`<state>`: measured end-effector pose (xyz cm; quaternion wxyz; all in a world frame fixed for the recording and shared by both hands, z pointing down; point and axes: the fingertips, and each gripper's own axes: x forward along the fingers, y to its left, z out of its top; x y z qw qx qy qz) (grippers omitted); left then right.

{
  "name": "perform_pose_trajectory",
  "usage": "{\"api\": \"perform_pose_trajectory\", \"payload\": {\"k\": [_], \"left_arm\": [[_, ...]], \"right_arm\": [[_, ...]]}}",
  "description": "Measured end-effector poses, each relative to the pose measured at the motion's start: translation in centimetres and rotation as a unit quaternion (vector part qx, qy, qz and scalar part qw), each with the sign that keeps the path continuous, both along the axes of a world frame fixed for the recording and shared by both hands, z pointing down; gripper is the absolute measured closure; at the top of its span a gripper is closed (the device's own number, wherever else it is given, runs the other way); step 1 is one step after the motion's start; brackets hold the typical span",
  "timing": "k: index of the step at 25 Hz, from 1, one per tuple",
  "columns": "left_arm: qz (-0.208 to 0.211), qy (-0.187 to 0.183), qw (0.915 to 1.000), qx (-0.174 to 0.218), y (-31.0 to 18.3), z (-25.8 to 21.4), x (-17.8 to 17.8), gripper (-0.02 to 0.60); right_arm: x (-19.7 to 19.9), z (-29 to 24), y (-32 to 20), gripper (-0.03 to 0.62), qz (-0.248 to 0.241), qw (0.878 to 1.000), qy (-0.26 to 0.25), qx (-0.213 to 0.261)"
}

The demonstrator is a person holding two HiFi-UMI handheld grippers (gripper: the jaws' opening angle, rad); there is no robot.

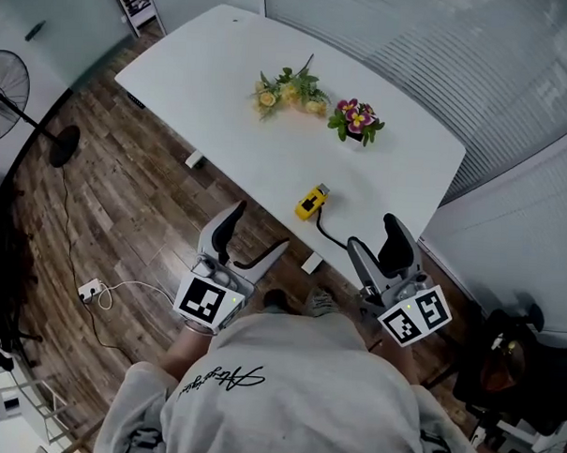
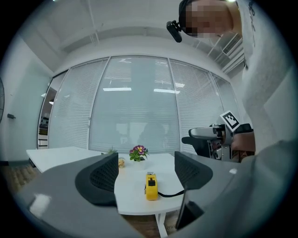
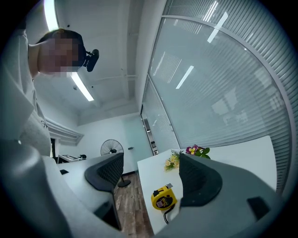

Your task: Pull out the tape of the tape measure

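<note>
The yellow tape measure point(image 1: 311, 202) lay near the front edge of the white table point(image 1: 206, 72) (black strap point(image 1: 326, 234) trailing off it) — the left gripper point(image 1: 255, 237) and right gripper point(image 1: 375, 237) hovered short of it, jaws spread, empty.

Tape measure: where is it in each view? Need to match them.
Head view: tape measure near centre, by the table's near edge.
Left gripper view: tape measure low centre, between the parted jaws.
Right gripper view: tape measure low centre, beside the picture-right jaw.
Shared landmark: purple flowers, beyond it in every view.
</note>
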<state>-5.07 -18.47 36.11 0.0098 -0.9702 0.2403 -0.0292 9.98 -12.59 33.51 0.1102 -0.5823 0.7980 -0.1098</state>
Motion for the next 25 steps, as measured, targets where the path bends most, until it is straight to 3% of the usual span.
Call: {"api": "perform_pose_trajectory", "payload": {"k": [8, 25], "left_arm": [[-0.031, -0.002, 0.9992, -0.027, -0.3, 1.9, 2.9, 0.219], [-0.014, -0.049, 0.9953, -0.082, -2.7, 9.5, 9.8, 0.219]], "right_arm": [[2.0, -0.4, -1.1, 0.238, -0.045, 0.999, 0.01, -0.01], [4.1, 0.4, -0.6, 0.238, -0.074, 0.996, 0.018, -0.039]]}}
